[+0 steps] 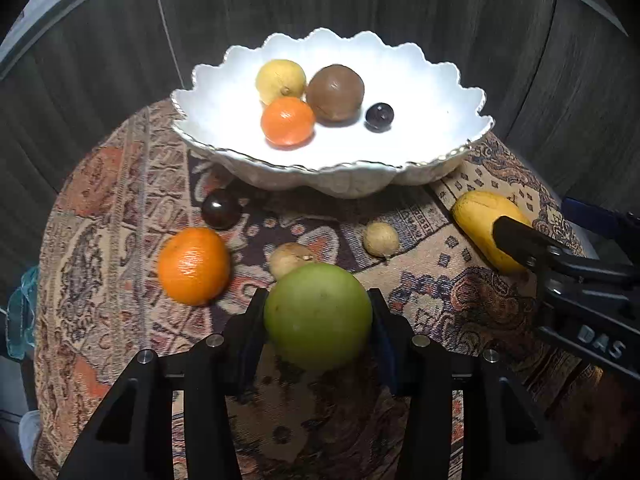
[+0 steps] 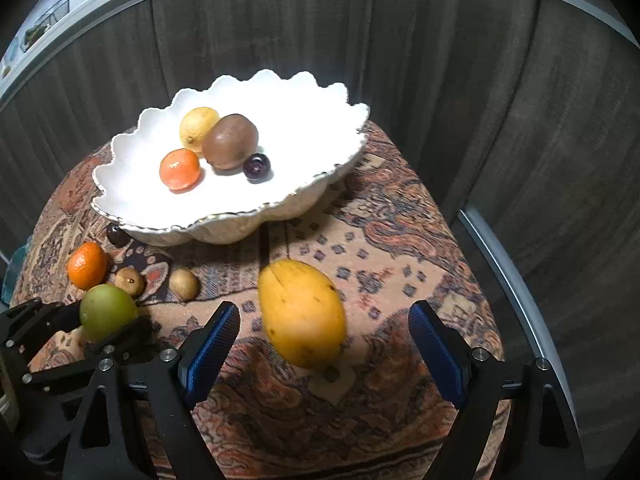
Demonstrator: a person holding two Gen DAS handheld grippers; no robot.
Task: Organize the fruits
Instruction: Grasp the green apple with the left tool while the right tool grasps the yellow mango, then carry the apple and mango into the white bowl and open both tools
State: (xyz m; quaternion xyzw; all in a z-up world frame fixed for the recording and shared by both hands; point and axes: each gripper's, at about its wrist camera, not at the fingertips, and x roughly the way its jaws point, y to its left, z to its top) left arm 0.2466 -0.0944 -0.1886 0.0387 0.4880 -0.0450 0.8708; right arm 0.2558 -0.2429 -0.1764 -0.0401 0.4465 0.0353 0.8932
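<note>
My left gripper (image 1: 318, 296) is shut on a round green fruit (image 1: 318, 316), its pads pressed against both sides just above the patterned cloth; the right wrist view shows the same green fruit (image 2: 108, 312) low on the left. My right gripper (image 2: 324, 310) stands open around a yellow mango (image 2: 300, 300), with a gap on each side. The mango (image 1: 484, 220) lies right of the white scalloped bowl (image 1: 224, 120). Inside the bowl are a lemon (image 1: 280, 80), a brown fruit (image 1: 335, 92), an orange (image 1: 287, 122) and a dark plum (image 1: 379, 117).
Loose on the cloth lie an orange (image 1: 194, 266), a dark plum (image 1: 220, 209) and two small tan fruits (image 1: 290, 258) (image 1: 381, 239). The round table drops off close on every side. A dark panelled wall (image 1: 400, 0) stands behind the bowl. A teal object (image 1: 22, 312) sits past the left edge.
</note>
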